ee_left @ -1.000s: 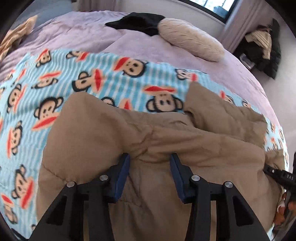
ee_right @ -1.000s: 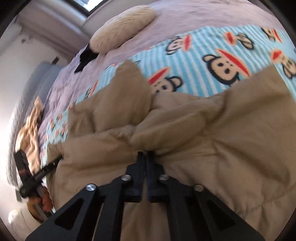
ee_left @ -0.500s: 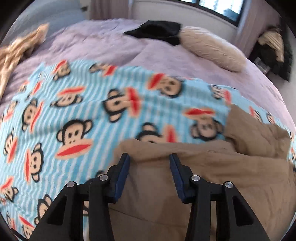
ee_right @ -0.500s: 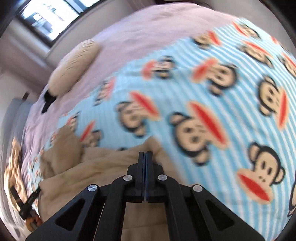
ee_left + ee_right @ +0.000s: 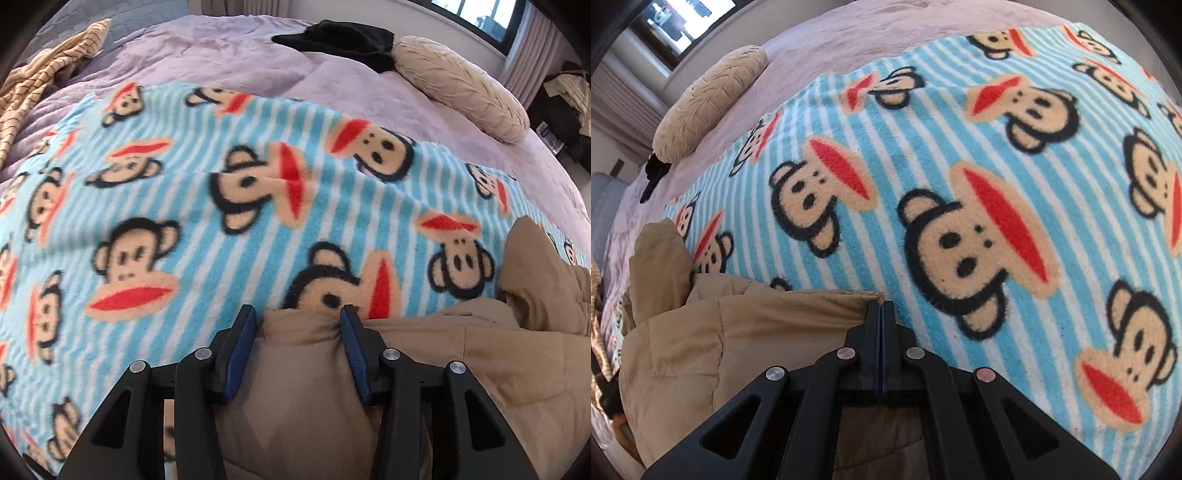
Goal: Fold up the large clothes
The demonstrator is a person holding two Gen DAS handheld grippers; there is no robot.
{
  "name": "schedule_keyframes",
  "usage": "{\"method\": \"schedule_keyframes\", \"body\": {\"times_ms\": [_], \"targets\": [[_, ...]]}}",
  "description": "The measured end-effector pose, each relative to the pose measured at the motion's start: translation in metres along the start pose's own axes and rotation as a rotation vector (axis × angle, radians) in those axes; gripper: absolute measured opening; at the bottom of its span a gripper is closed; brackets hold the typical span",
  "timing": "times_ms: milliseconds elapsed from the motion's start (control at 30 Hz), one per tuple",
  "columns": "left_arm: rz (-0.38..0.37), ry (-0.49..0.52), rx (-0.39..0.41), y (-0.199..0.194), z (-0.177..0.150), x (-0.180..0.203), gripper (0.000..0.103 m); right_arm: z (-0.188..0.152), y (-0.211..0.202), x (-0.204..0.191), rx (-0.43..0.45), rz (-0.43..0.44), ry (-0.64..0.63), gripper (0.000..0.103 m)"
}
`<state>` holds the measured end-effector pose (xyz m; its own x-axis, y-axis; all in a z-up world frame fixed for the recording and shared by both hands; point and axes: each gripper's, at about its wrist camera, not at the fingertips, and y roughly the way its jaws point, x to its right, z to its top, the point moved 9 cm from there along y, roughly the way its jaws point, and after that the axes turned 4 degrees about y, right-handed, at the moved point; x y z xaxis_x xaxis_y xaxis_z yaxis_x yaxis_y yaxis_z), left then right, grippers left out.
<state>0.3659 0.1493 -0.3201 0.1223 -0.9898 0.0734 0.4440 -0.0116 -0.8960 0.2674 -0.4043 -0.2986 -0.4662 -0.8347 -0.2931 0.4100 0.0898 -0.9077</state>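
A tan quilted jacket [image 5: 461,369] lies bunched on a blue-striped monkey blanket [image 5: 184,184] spread over the bed. In the left wrist view my left gripper [image 5: 297,314] is shut on a thick fold of the jacket's edge, which fills the gap between the blue pads [image 5: 242,343]. In the right wrist view my right gripper [image 5: 882,304] is shut on a thin corner of the same jacket [image 5: 738,332], jaws pressed together. The jacket trails back and to the side from both grips, over the blanket [image 5: 960,147]. A puffy part stands up at the jacket's far end.
Purple bedspread [image 5: 221,55] lies under the blanket. A beige pillow [image 5: 461,88] and a black garment [image 5: 340,40] sit at the far side. A tan striped cloth [image 5: 44,74] lies at the far left. Clothes are piled beside the bed [image 5: 565,96].
Both grippers have carried the jacket's edge across the blanket. The jacket filled most of both views before; much more monkey blanket now lies ahead of the fingertips. Both grips are unchanged.
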Motion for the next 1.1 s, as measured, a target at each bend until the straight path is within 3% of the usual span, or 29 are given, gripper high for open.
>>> {"method": "schedule_keyframes", "body": {"times_ms": [233,467,733,767,800,833,867,1100], "targets": [[0.059,0.032,0.004,-0.056,-0.005,-0.019,0.049,-0.001,-0.044,-0.009,0.074,0.007,0.011,0.003],[0.052,0.105,-0.049,-0.097,-0.055,-0.007,0.049,-0.032,-0.095,-0.008,0.117,0.058,0.021,0.003],[0.063,0.124,-0.116,-0.118,-0.114,0.011,0.049,-0.101,-0.126,-0.004,0.034,0.116,0.006,0.003],[0.061,0.127,-0.118,-0.123,-0.12,0.014,0.054,-0.109,-0.129,-0.003,0.025,0.122,0.001,0.003],[0.058,0.133,-0.121,-0.127,-0.126,0.018,0.065,-0.119,-0.132,-0.002,0.011,0.128,-0.005,0.003],[0.061,0.138,-0.117,-0.132,-0.131,0.021,0.089,-0.126,-0.134,-0.001,0.004,0.133,-0.005,0.003],[0.065,0.143,-0.096,-0.138,-0.135,0.024,0.094,-0.134,-0.137,0.002,-0.01,0.144,0.004,0.003],[0.075,0.13,-0.095,-0.16,-0.162,0.039,0.094,-0.173,-0.136,0.008,-0.105,0.207,0.025,0.004]]}}
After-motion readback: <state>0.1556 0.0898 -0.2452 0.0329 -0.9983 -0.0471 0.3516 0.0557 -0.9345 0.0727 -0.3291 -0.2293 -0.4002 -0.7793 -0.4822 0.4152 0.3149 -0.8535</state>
